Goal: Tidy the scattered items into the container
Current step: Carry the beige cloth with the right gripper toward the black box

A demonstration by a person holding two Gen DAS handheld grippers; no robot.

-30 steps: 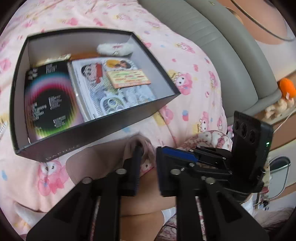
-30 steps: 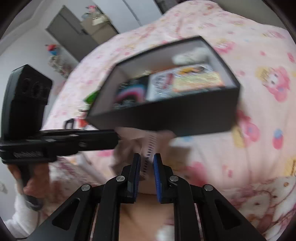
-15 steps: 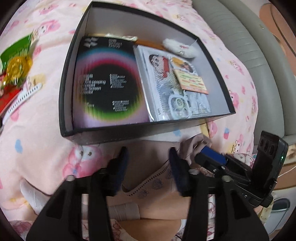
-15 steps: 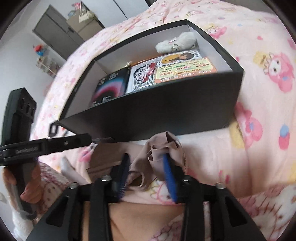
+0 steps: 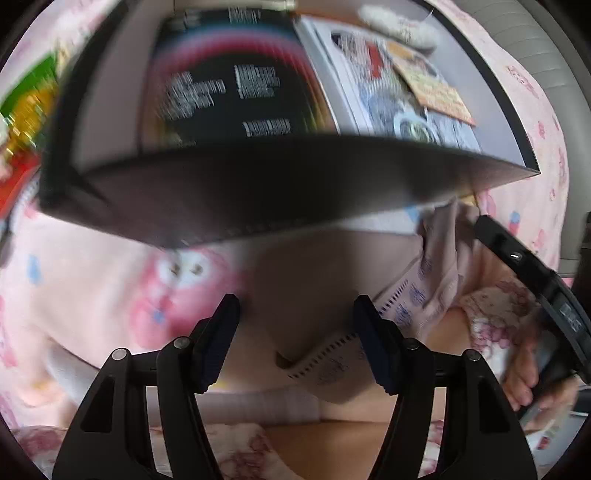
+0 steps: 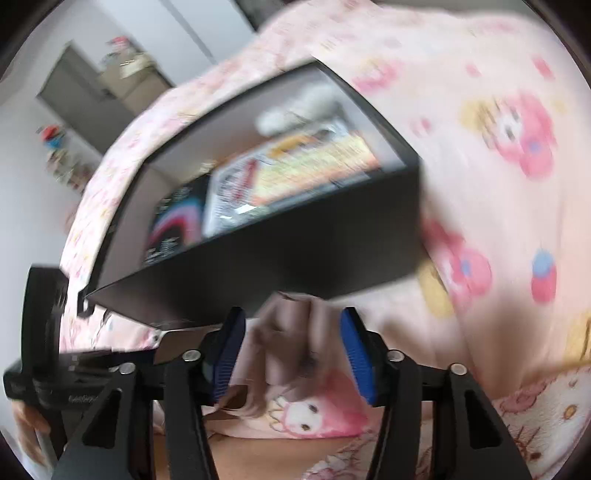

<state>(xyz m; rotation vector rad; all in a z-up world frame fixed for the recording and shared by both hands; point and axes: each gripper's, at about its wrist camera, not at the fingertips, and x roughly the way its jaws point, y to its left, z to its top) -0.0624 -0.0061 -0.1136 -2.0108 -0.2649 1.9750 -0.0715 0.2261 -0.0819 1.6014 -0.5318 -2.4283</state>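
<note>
Left wrist: garment [image 5: 436, 291] crumpled, axis unclear.

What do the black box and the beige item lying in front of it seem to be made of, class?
Black box: probably rigid cardboard, matte; thin straight walls, pale lining inside.
Beige item: soft fabric, seemingly; it folds and bunches, with a perforated edge and printed motifs. Blur leaves both uncertain.

Crumpled cloth [image 6: 295, 332] between parted jaws

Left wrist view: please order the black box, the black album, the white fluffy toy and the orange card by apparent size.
1. black box
2. black album
3. white fluffy toy and orange card: look alike, blurred, so unranked.
</note>
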